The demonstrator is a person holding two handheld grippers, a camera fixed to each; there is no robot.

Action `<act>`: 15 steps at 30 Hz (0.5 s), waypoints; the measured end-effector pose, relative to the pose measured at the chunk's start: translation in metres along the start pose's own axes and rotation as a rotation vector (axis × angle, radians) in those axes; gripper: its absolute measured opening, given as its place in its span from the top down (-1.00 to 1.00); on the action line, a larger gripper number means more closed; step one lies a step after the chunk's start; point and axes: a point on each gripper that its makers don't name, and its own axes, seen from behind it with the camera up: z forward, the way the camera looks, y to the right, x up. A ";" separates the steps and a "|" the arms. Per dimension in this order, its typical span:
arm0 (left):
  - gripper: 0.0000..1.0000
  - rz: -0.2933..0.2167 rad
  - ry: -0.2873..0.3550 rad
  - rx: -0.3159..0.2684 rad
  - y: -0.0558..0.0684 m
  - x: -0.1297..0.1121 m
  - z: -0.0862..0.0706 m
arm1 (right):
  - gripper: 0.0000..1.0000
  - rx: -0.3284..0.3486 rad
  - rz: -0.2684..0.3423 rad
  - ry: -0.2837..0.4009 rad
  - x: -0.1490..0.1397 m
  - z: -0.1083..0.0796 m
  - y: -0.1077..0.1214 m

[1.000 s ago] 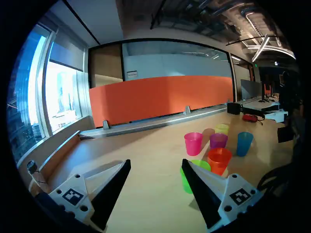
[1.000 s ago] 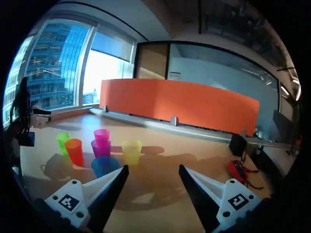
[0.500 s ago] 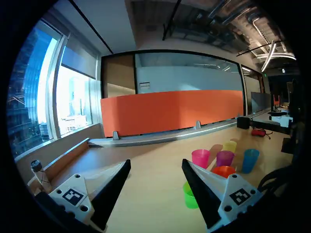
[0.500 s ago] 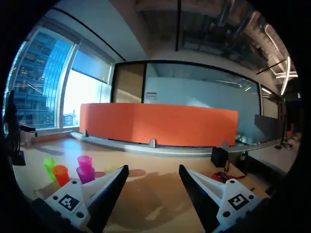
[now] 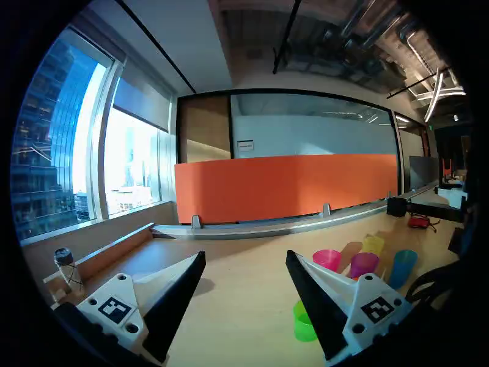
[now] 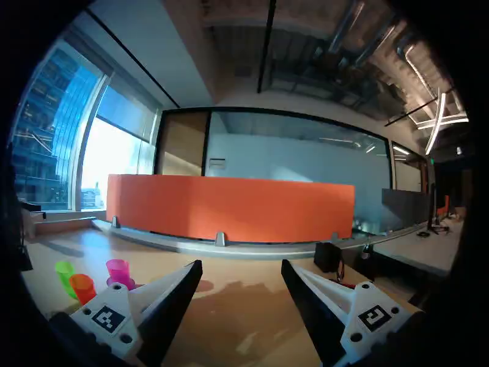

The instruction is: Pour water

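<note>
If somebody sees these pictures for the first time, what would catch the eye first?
The long orange partition standing along the far edge of the wooden table draws the eye first. Next come the bright plastic cups, clustered on the table at the right of the left gripper view, and the sunlit window at its left.

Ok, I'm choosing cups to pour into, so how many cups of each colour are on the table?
Pink cup: 1
Yellow cup: 1
Purple cup: 1
Blue cup: 1
Green cup: 1
Orange cup: 1
Total: 6 cups
</note>
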 end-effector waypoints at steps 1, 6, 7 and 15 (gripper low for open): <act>-0.95 -0.002 0.001 0.003 0.000 0.000 0.000 | -1.00 -0.006 0.001 0.006 0.001 0.000 0.000; -0.95 0.005 0.012 0.013 0.001 0.000 0.001 | -1.00 -0.020 0.005 0.024 0.005 0.000 0.000; -0.95 0.010 0.015 0.016 0.000 -0.001 0.001 | -1.00 -0.020 0.011 0.024 0.005 0.000 0.000; -0.95 0.023 0.039 0.036 0.000 -0.009 0.005 | -0.99 -0.025 0.073 0.027 0.004 -0.003 0.001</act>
